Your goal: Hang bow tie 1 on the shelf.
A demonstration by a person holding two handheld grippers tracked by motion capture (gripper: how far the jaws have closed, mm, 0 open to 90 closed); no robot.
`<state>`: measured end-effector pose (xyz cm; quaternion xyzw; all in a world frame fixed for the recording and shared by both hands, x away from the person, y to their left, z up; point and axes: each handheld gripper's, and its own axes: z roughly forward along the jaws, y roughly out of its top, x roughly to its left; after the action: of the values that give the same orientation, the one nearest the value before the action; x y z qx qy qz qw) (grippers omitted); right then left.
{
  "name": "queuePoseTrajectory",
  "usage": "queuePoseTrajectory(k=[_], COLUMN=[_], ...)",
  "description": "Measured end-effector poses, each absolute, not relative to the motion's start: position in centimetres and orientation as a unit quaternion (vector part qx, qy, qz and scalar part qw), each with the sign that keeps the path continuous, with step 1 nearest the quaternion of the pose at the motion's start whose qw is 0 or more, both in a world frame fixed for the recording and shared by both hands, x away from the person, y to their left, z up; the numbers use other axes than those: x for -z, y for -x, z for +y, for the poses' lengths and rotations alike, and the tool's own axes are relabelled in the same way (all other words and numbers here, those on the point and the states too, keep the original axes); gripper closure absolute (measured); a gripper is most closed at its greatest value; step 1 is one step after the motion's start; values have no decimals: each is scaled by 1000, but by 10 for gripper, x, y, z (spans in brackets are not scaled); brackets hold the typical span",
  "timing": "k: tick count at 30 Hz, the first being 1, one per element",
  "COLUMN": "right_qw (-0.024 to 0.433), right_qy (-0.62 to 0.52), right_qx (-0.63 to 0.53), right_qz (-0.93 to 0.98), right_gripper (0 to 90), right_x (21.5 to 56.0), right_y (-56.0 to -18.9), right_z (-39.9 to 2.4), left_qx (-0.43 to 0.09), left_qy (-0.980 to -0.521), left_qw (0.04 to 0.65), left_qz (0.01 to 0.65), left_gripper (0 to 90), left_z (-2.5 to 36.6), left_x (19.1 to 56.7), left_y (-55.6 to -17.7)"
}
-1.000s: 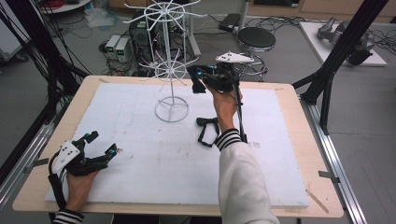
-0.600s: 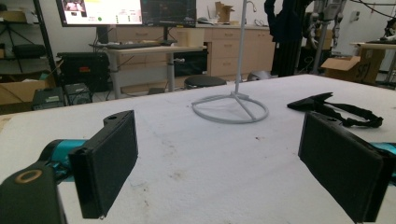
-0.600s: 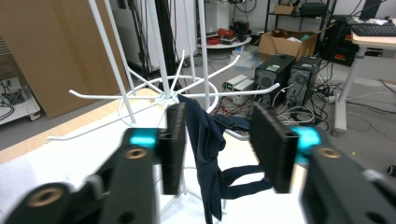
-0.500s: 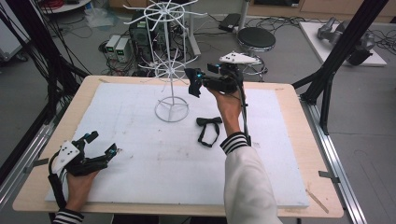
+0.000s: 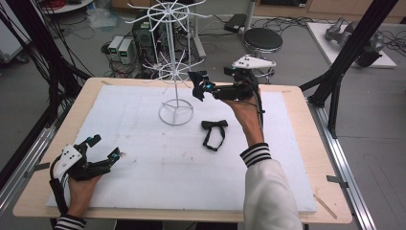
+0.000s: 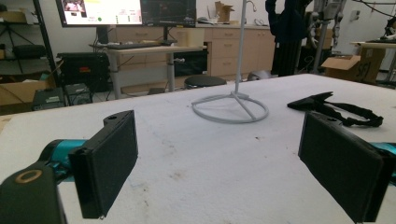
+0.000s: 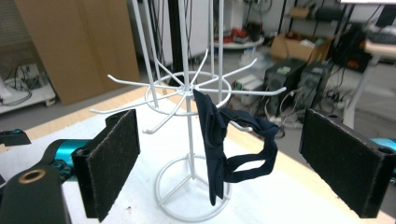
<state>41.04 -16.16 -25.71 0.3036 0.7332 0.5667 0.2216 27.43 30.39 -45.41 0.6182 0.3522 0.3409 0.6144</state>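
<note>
A white wire rack [image 5: 174, 72] stands on the white mat, its ring base [image 6: 230, 106] ahead of my left gripper. One black bow tie [image 7: 210, 126] hangs from a hook of the rack's lower tier. My right gripper [image 5: 198, 86] is raised level with that tier. Its jaws have just been opening and now stand wide, either side of the hanging tie without touching it [image 7: 222, 163]. A second black bow tie [image 5: 214, 132] lies flat on the mat right of the rack base. My left gripper [image 5: 105, 151] rests open at the front left, nothing between its jaws [image 6: 219, 168].
The white mat [image 5: 143, 182] covers most of the wooden table [image 5: 297, 96]. Behind the table are a black stool [image 5: 262, 38], grey boxes and cables on the floor [image 5: 119, 48], and black frame poles [image 5: 344, 57] at the right.
The right gripper's jaws have spread apart and let go of the bow tie, which now hangs on the rack hook. The right hand has drifted slightly right. The left gripper has stayed put.
</note>
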Motion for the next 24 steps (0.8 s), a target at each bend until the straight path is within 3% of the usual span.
queuePoseTrajectory(k=[12,24], right_qw=[218,203], right_qy=[-301,-303], right_qx=[-551,-548], right_qz=[747,752], right_gripper=[114,115], right_x=[278,307], right_y=[-387,-369], right_z=[-205,-220], left_qx=[-336,-334], left_qy=[-616,-617], left_qw=[618,617], left_qz=[355,357], left_gripper=[123,123], left_z=[305,304], left_x=[454,454], left_y=[-275,-276])
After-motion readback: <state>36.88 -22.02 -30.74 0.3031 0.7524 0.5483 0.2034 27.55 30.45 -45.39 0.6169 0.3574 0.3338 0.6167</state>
